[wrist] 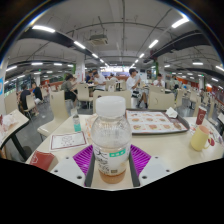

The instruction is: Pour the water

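Gripping bottle (110, 135), tongs (111, 160) level.

Food tray (157, 122) on table (170, 147) (people (133, 84) beyond).

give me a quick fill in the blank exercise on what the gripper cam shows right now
1. The clear plastic bottle with the white cap stands ____ the fingers.
2. The bottle's cap is coloured ____.
3. The yellow mug sits on the pale table to the ____ of the bottle.
4. The pads on the fingers are coloured ____.

Missing words: between; white; right; purple
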`<state>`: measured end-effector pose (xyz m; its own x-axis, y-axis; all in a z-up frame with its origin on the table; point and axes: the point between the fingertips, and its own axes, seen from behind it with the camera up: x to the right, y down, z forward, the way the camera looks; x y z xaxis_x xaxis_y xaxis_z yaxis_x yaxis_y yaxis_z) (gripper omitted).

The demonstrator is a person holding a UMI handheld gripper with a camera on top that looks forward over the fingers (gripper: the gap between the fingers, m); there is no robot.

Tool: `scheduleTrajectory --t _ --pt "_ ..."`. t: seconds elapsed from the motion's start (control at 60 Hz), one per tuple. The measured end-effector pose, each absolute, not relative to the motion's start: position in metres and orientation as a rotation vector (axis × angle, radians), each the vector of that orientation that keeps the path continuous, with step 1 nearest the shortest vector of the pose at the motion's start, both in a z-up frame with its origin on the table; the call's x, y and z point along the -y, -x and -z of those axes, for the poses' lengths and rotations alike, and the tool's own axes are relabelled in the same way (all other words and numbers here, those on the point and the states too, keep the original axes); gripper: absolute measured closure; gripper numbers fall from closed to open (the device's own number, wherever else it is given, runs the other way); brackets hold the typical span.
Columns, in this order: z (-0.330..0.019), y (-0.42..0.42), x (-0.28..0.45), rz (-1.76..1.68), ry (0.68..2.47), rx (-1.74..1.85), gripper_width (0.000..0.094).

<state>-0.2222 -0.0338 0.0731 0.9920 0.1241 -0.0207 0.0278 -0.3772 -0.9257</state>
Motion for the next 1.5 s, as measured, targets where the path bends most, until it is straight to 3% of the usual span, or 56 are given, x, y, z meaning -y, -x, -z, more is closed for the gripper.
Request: scheduleTrajectory --t 0.15,0.233,0.383,0.633,0.767,1.117,1.3,1.5 --pt "-0.076 0.222 0.033 -0.123 1.973 0.103 0.0513" --pt "-0.087 0.220 0.032 -0.132 1.975 0.106 0.0515" --pt "-0.144 0.205 0.028 -0.283 1.934 -0.011 0.0516" --pt "-0.252 0.125 -0.001 -0.905 1.772 -0.520 0.0516" --pt "-0.269 0.067 -0.015 -1.250 1.647 -0.815 0.0517" --pt "-0.191 -0.037 -0.046 -1.758 1.312 -1.487 0.0517" --pt "-0.165 -0.048 -0.047 -1.787 1.333 -1.547 0.0517" --pt "-0.182 -0.050 -0.042 -1.618 1.568 -1.293 0.0516"
